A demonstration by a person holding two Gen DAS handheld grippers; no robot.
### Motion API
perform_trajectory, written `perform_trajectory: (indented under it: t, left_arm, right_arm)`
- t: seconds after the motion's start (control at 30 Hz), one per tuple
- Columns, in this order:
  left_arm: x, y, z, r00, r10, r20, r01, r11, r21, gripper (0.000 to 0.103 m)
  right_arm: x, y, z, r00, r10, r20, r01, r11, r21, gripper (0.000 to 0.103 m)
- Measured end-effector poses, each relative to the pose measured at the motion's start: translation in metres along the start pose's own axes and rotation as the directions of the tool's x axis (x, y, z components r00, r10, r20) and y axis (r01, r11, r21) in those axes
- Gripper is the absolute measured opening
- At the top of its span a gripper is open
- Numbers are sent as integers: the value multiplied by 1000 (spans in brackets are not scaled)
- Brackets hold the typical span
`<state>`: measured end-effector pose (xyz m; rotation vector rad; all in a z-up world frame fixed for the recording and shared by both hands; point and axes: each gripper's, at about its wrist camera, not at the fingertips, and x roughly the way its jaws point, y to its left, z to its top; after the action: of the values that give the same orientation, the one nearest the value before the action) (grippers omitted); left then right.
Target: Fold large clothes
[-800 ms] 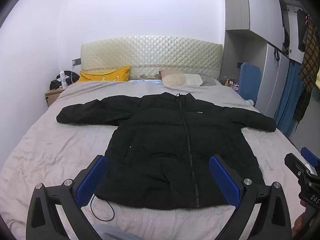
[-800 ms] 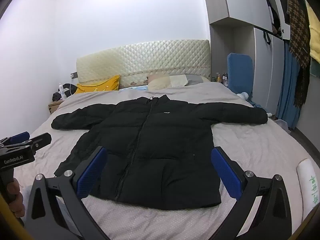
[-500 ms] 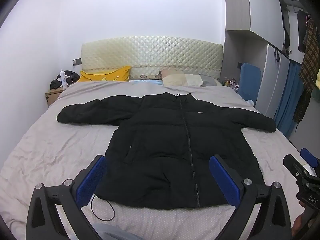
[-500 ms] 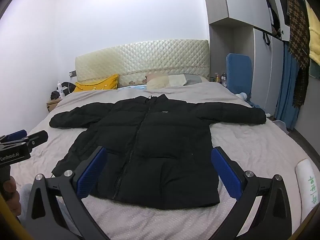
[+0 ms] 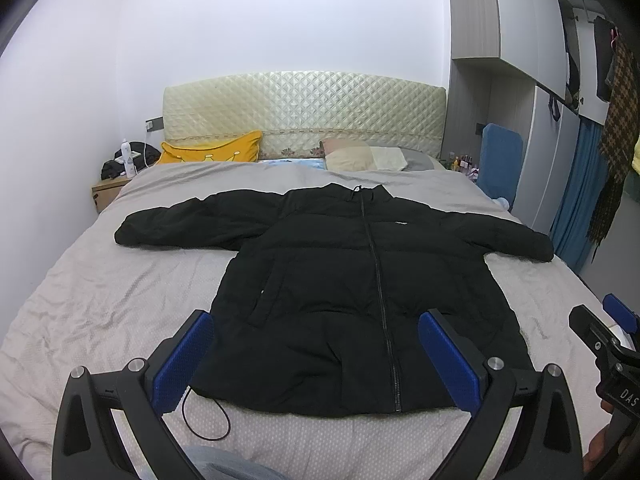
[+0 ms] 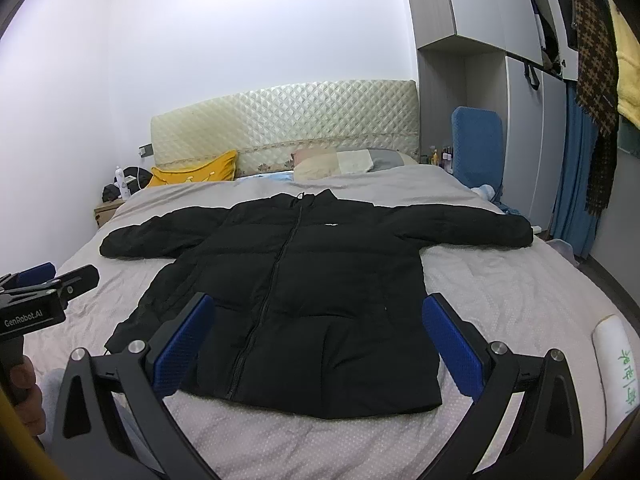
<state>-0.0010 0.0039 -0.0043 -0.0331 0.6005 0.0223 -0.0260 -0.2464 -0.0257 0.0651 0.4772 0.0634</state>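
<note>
A black puffer jacket point(image 5: 340, 280) lies flat and zipped on the bed, front up, both sleeves spread out sideways; it also shows in the right wrist view point(image 6: 296, 288). A thin black drawcord point(image 5: 204, 420) trails from its hem at the near left. My left gripper point(image 5: 316, 360) is open and empty, held above the jacket's hem. My right gripper point(image 6: 318, 340) is open and empty, also above the hem. Each gripper shows at the edge of the other's view: the right gripper point(image 5: 612, 344), the left gripper point(image 6: 44, 284).
The bed point(image 5: 100, 300) has a grey-beige sheet and a quilted headboard point(image 5: 304, 116). A yellow pillow point(image 5: 212, 152) and beige pillows point(image 5: 364, 158) lie at the head. A nightstand point(image 5: 108, 194) stands at the left, wardrobes and hanging clothes point(image 6: 592, 80) at the right. A white roll point(image 6: 616, 364) lies at the bed's right edge.
Both grippers have barely shifted; the right wrist view has drifted slightly. The jacket has not moved and both grippers stay open.
</note>
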Motion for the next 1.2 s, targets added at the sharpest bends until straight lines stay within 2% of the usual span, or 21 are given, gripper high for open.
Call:
perform_trajectory:
  t: [0.47,0.67,0.83,1.2]
  left_arm:
    - [3,2,-2,1000,-4,-7,4,1000,6,103]
    - [2,4,-3,1000,-12,-8,12,1000,7,103]
    - [-1,11,-2,999,-49,-22,49,999,-12,103]
    - [-12,27,0,998,-66,-3,66,997,-36,103]
  right_arm:
    - [-3,1,-2,1000,-2,10,2,1000,5,103]
    - [-5,4,-1,1000,-25,-18,25,1000,10,103]
    - [-4,3,4,999,-30,-26,31,999,25,103]
    - [-8,19,1,999,-28,-24,28,1000,2,103]
